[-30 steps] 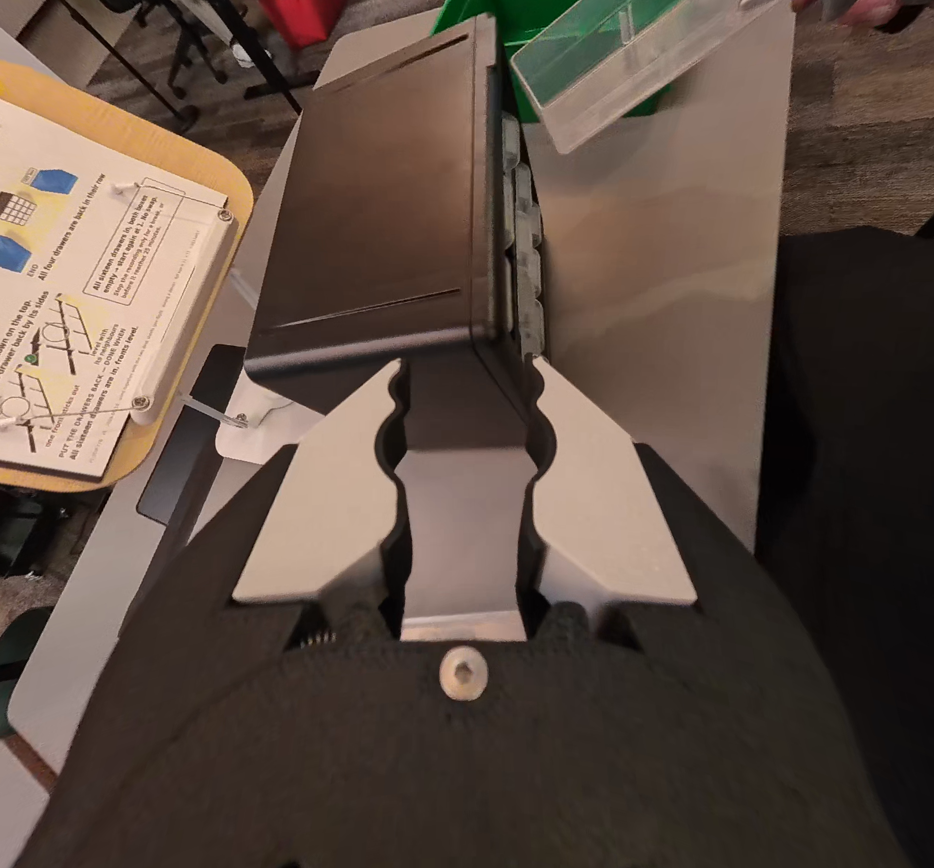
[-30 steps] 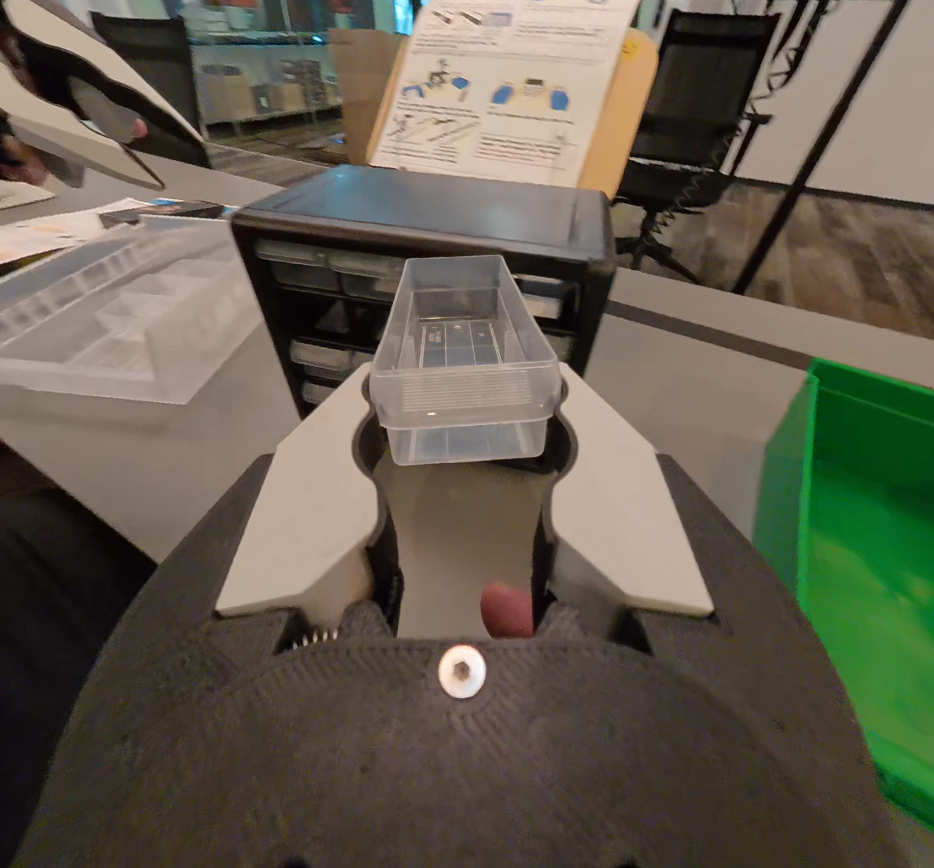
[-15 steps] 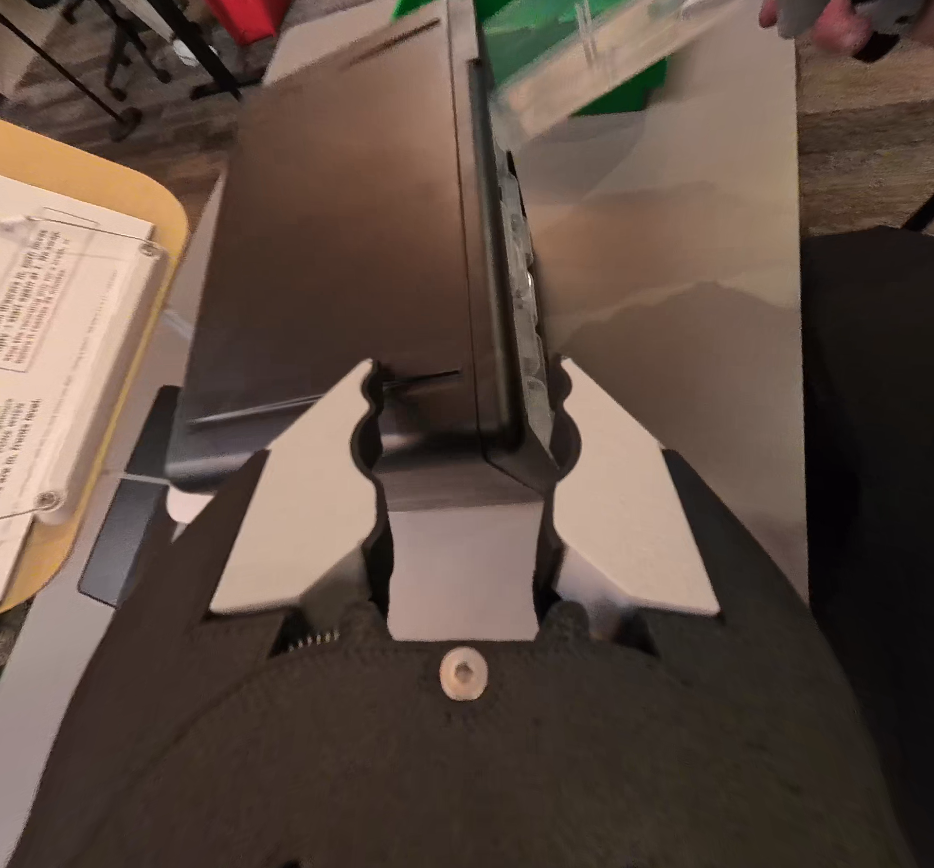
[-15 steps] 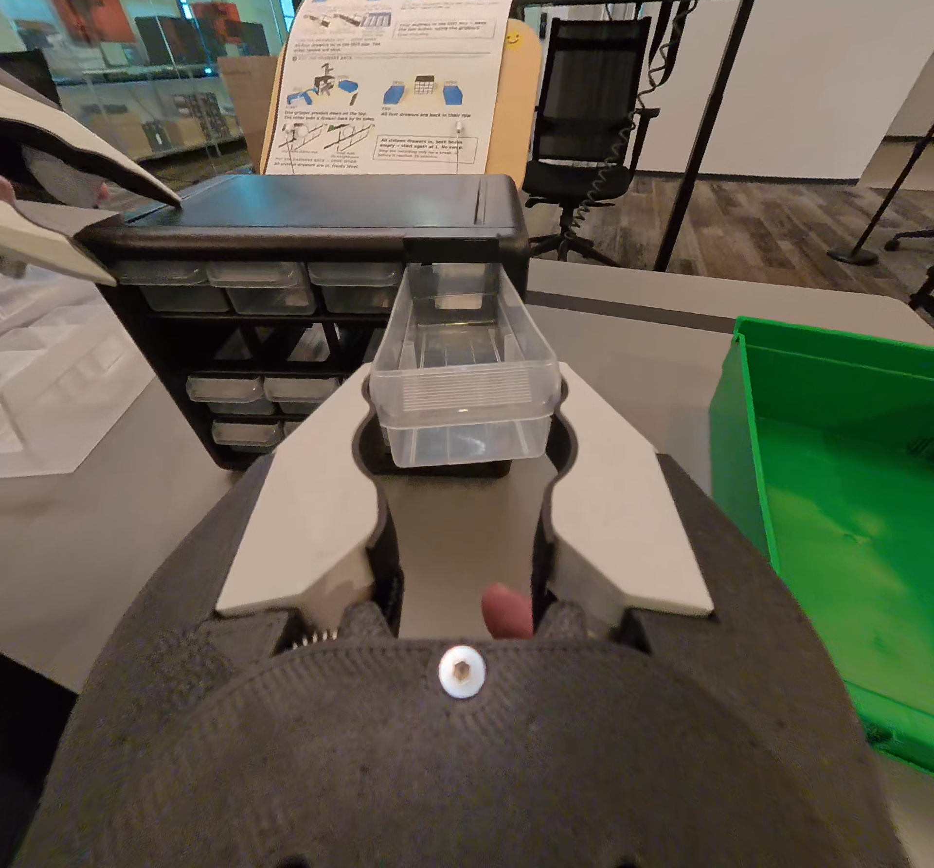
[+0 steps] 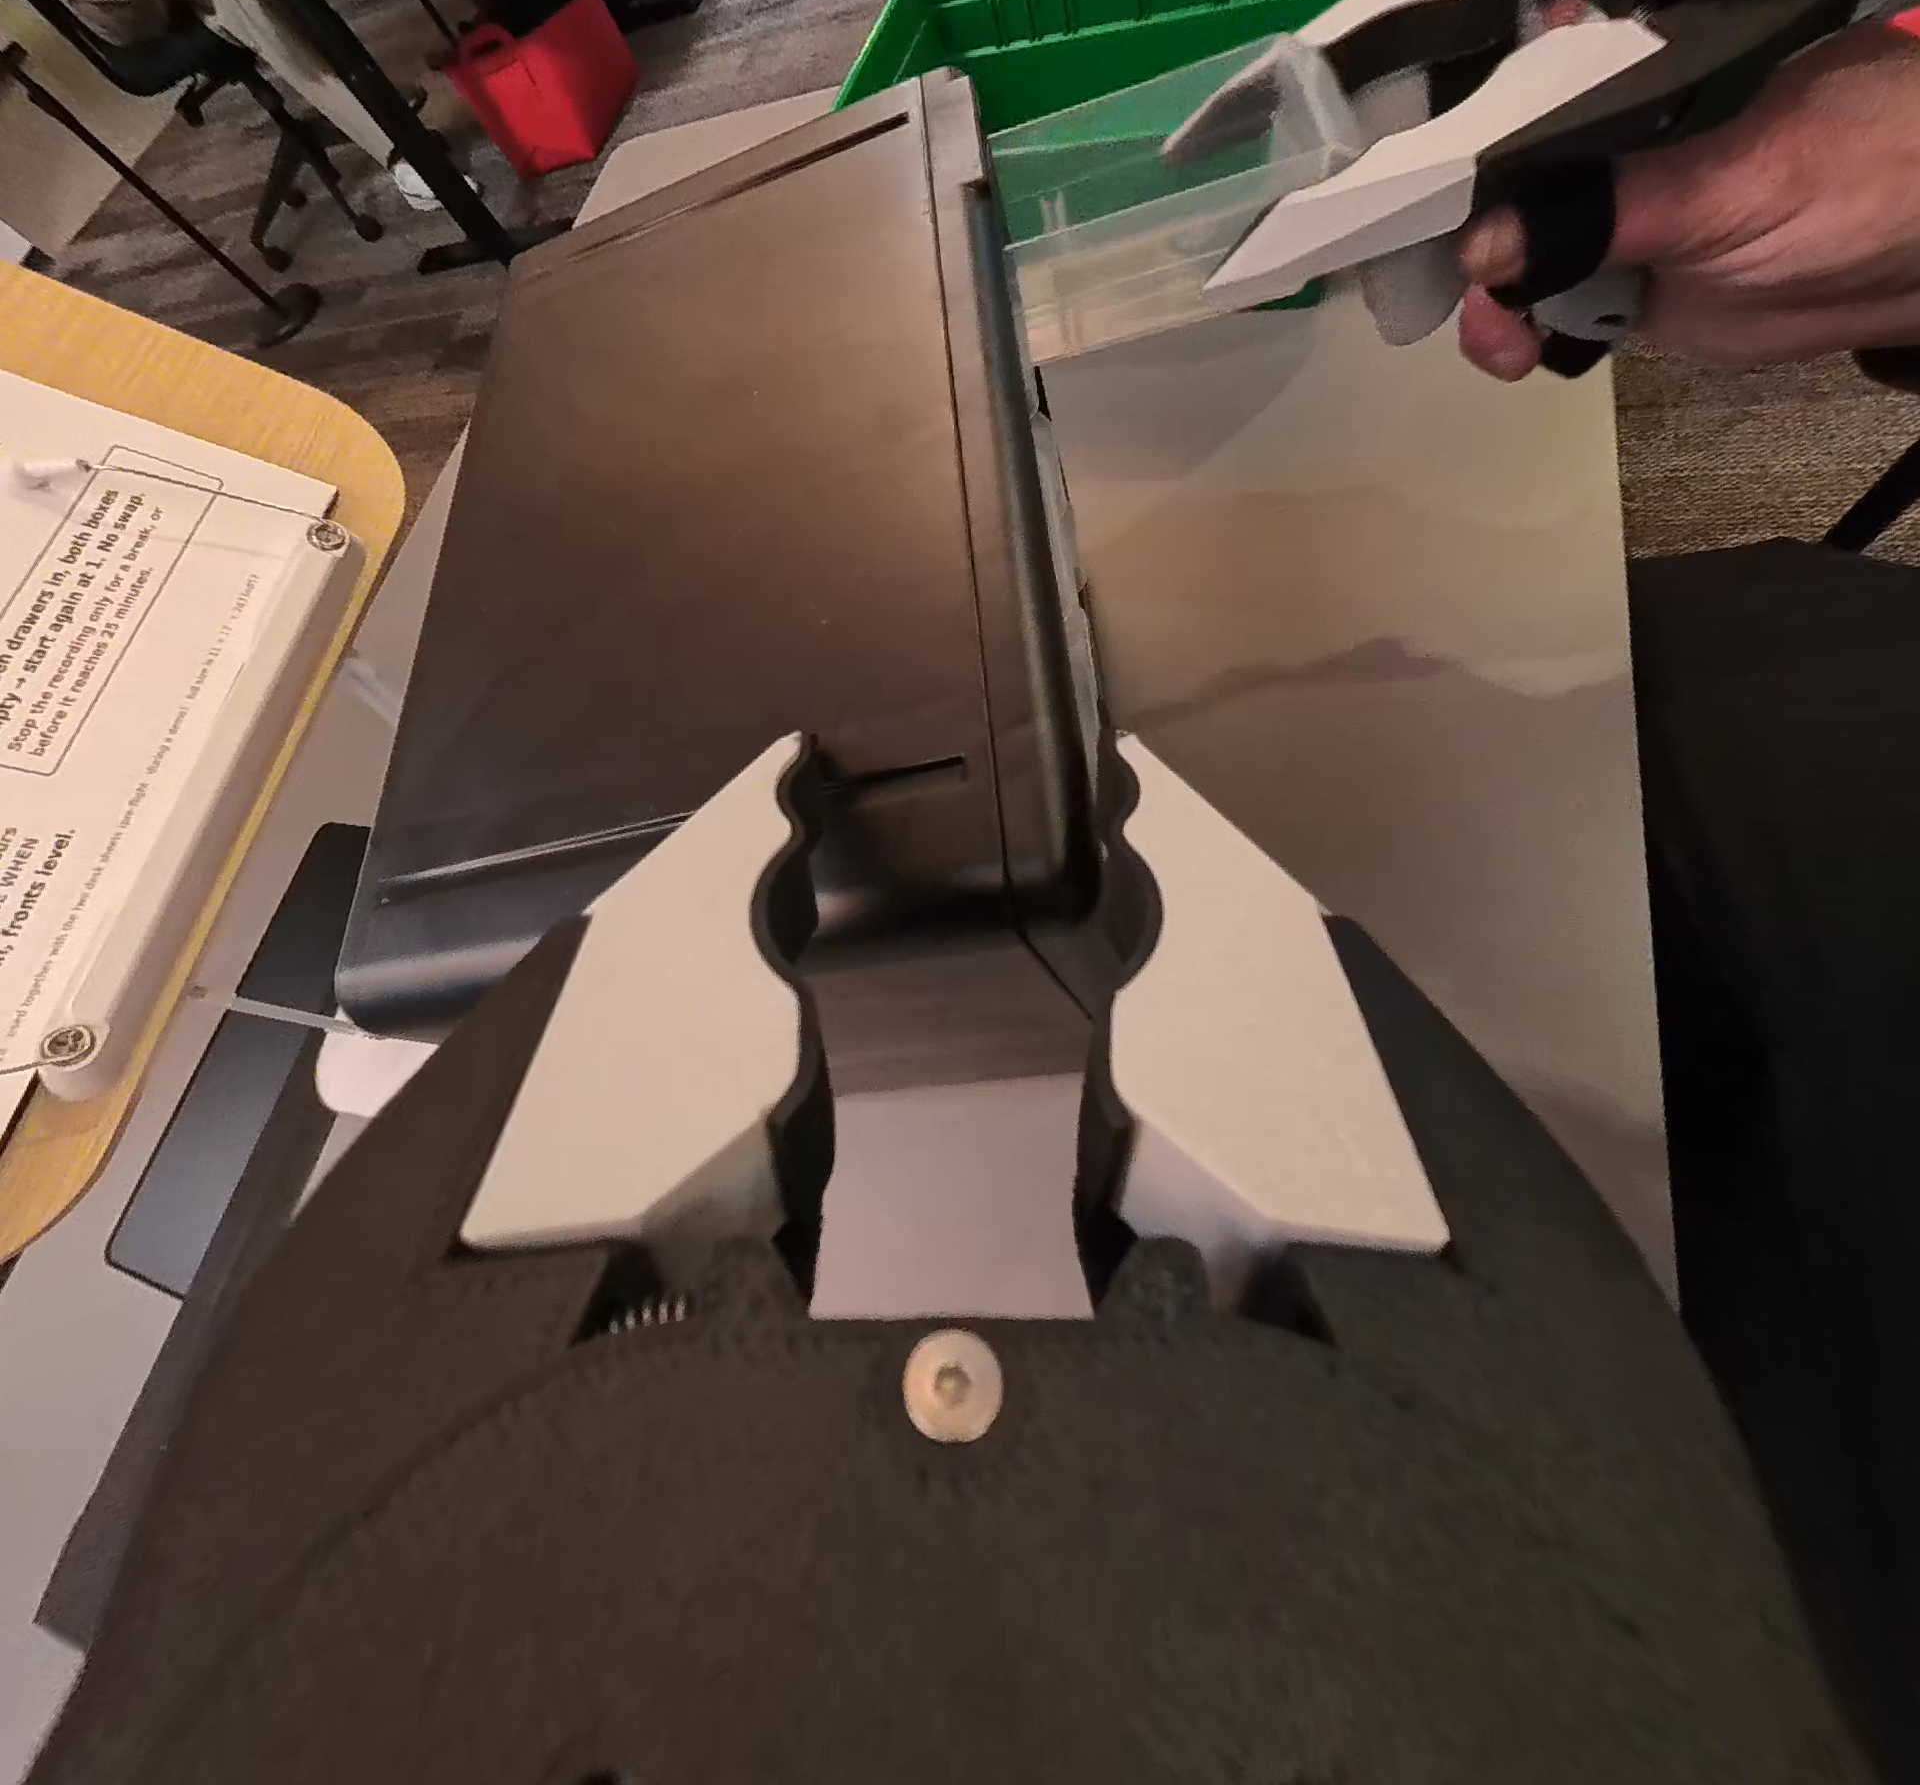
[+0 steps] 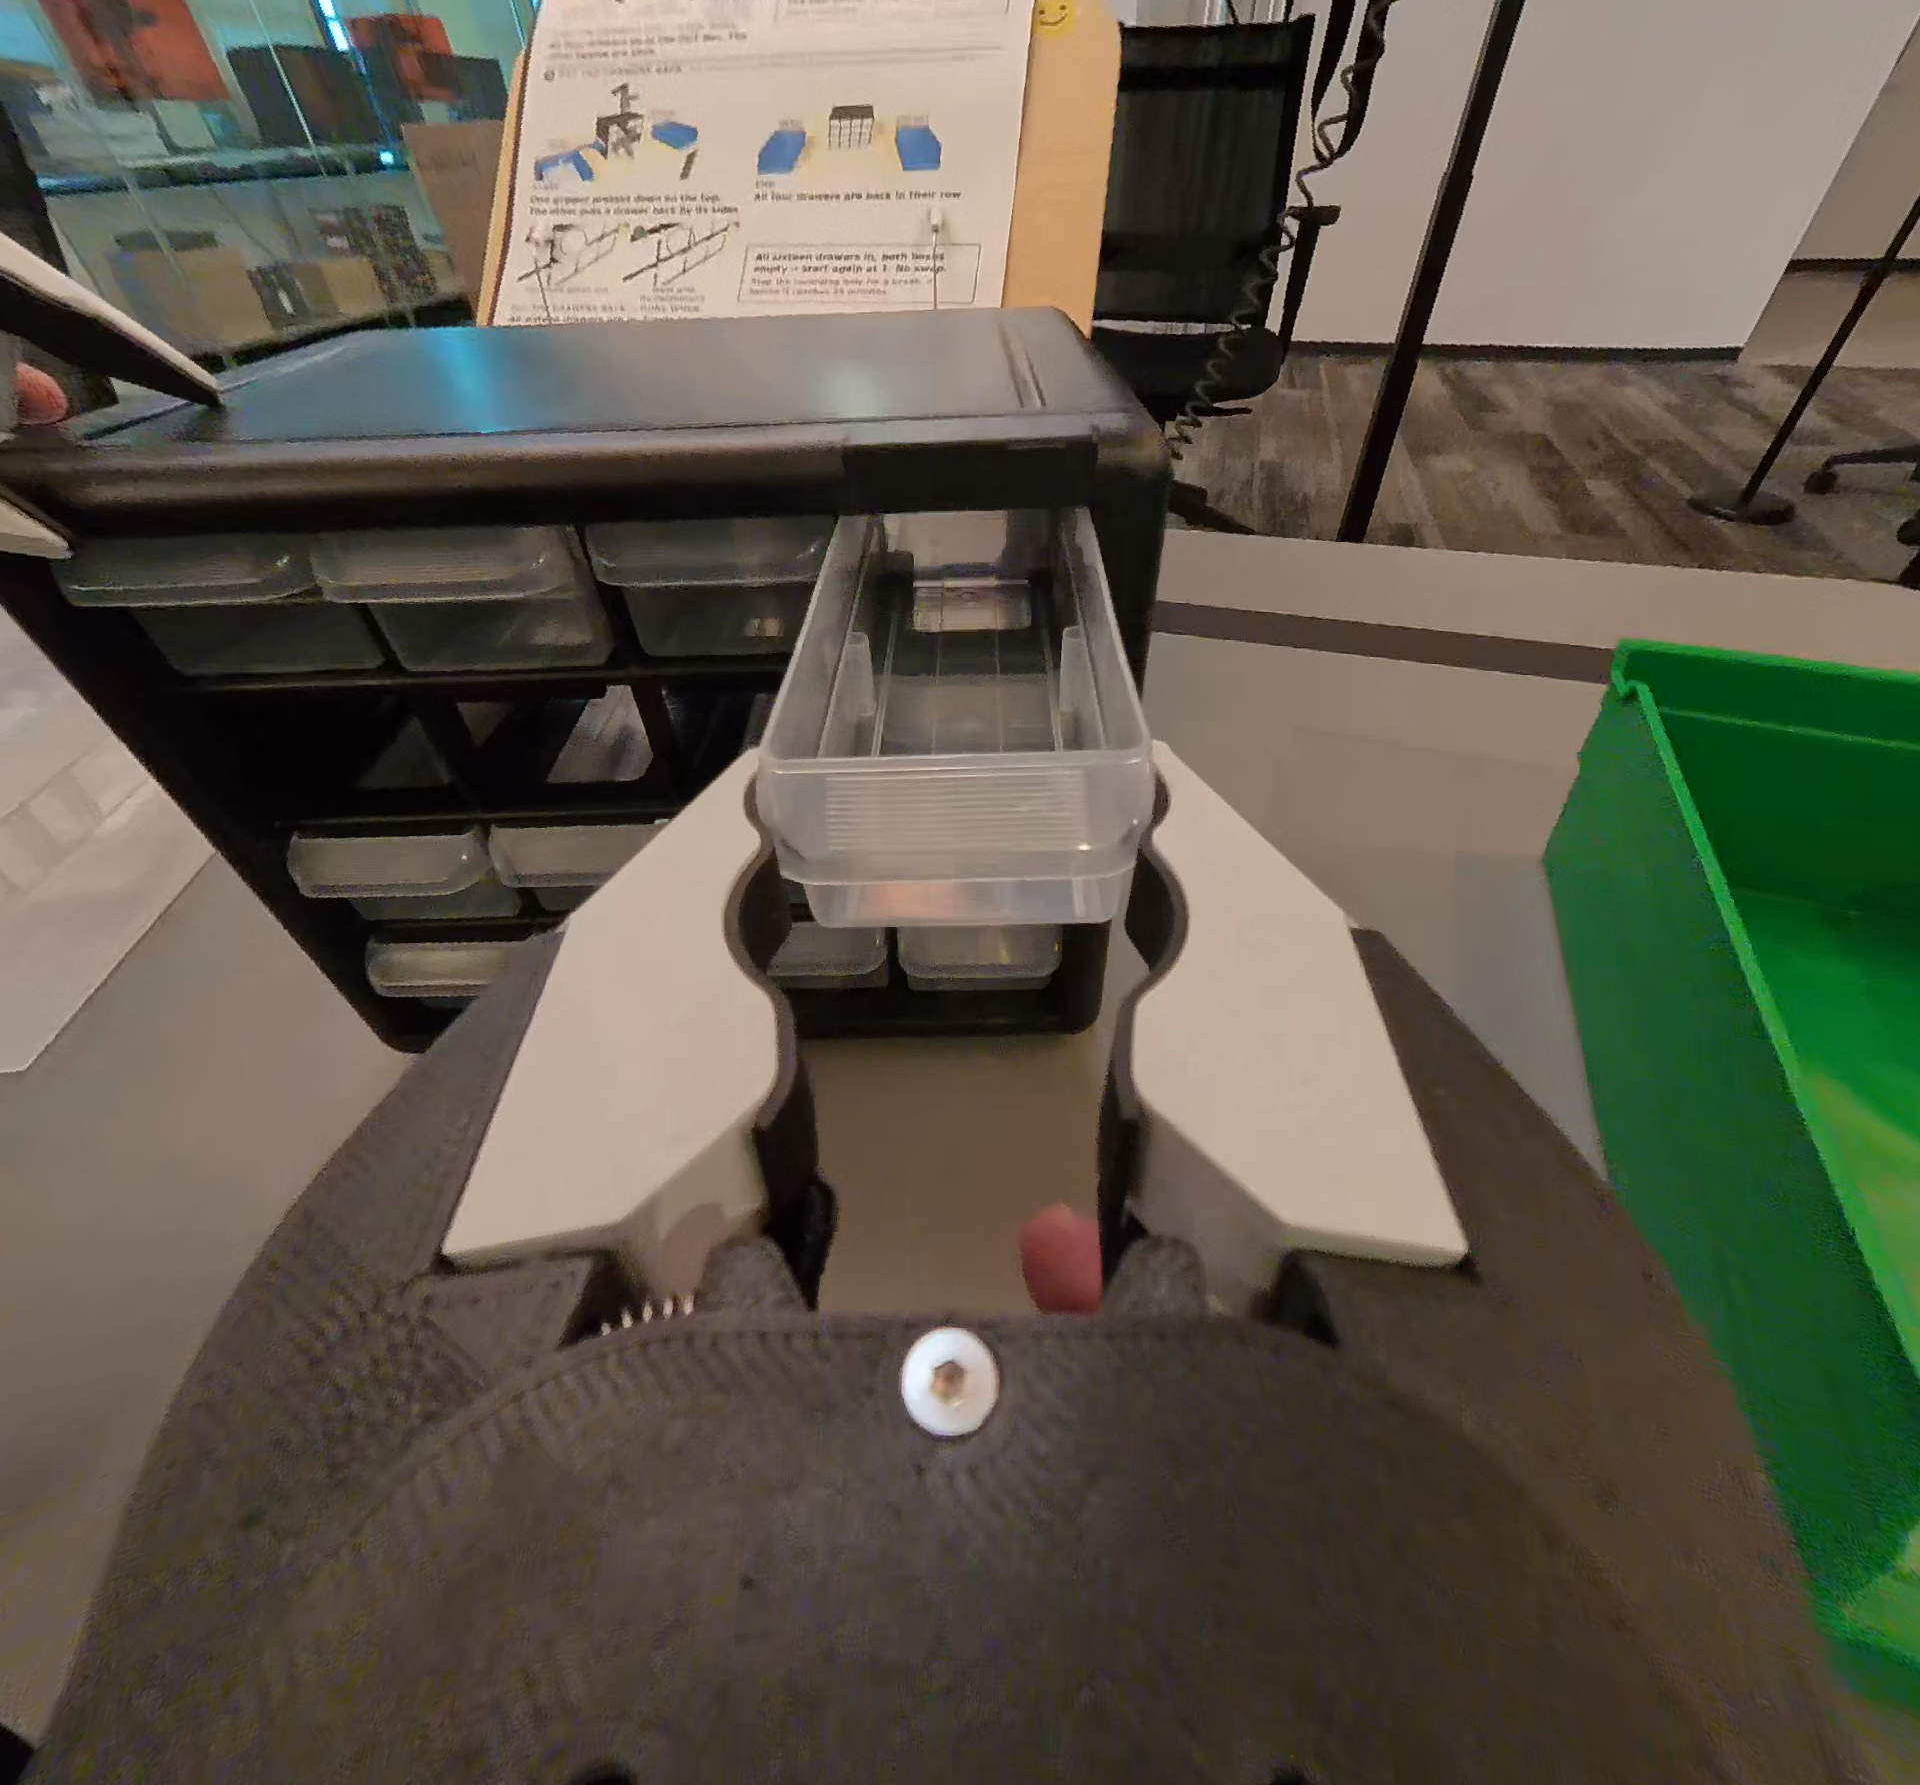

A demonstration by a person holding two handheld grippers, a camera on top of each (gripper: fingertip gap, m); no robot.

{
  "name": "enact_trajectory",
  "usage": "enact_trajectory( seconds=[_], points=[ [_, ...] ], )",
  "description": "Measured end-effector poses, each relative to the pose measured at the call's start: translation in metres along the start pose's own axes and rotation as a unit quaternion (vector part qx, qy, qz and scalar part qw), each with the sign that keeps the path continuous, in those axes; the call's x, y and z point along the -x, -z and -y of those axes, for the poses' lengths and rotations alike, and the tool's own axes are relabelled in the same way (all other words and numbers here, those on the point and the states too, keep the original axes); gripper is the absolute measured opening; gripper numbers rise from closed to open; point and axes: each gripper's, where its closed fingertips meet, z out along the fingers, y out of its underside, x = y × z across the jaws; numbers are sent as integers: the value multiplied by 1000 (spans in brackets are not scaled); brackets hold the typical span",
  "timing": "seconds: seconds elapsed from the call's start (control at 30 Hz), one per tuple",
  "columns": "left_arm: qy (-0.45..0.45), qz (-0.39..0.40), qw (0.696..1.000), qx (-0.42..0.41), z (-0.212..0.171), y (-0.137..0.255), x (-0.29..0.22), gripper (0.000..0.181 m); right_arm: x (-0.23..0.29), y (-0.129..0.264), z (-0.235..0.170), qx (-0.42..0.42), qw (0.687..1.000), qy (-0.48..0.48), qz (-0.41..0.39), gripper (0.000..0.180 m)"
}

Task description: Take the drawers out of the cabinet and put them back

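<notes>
The right tool (image 6: 951, 862) is clamped on the front end of a clear plastic drawer (image 6: 951, 727), one finger on each side wall. The drawer is a long, see-through tray with a ribbed strip across its front lip and thin moulded ribs inside; it looks empty. Its far end sits in the top right slot of the black cabinet (image 6: 582, 426) straight ahead of the tool, and most of its length sticks out toward the tool.

The cabinet is a small black frame with rows of clear drawers: three more fill the top row to the left of the held one, the second row shows open slots, and lower rows hold several drawers. It stands on a grey surface (image 6: 1351, 748). To the right of the tool is a green bin (image 6: 1766, 800). Behind the cabinet a printed instruction sheet (image 6: 790, 104) with diagrams and lines of text leans on a tan board; a small smiling-face sticker sits at the board's top edge. No brand mark can be seen on the cabinet or drawer.

The left tool (image 5: 951, 883) has its fingers apart, straddling the near front corner of the cabinet's top, with nothing gripped. Whether its tips touch the top cannot be told. To its left lies the same sheet, and the right tool with the drawer shows far ahead to the right.
</notes>
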Motion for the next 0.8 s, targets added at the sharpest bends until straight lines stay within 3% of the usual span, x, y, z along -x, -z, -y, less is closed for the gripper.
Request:
enact_trajectory(
  seconds=[0.13, 0.3, 0.4, 0.47, 0.8],
  points=[
    [3, -1, 1000, -13, 0, 0, 1, 49, 6, -22, 0, 27, 999, 13, 29, 68],
    [-9, 5, 1000, -3, -1, 0, 0, 50, 11, -19, -6, 45, 991, 48, 116, 96],
    [-7, 1, 1000, -4, -1, 0, 0, 50, 0, -4, -8, 50, 987, 50, 141, 91],
    [-2, -2, 1000, -9, 0, 1, 0, 49, -23, -6, -3, 44, 993, 38, 101, 79],
    [2, -10, 1000, -10, 0, 2, -1, 45, -38, -65, -3, 77, 995, 45, 37, 85]
  ],
)
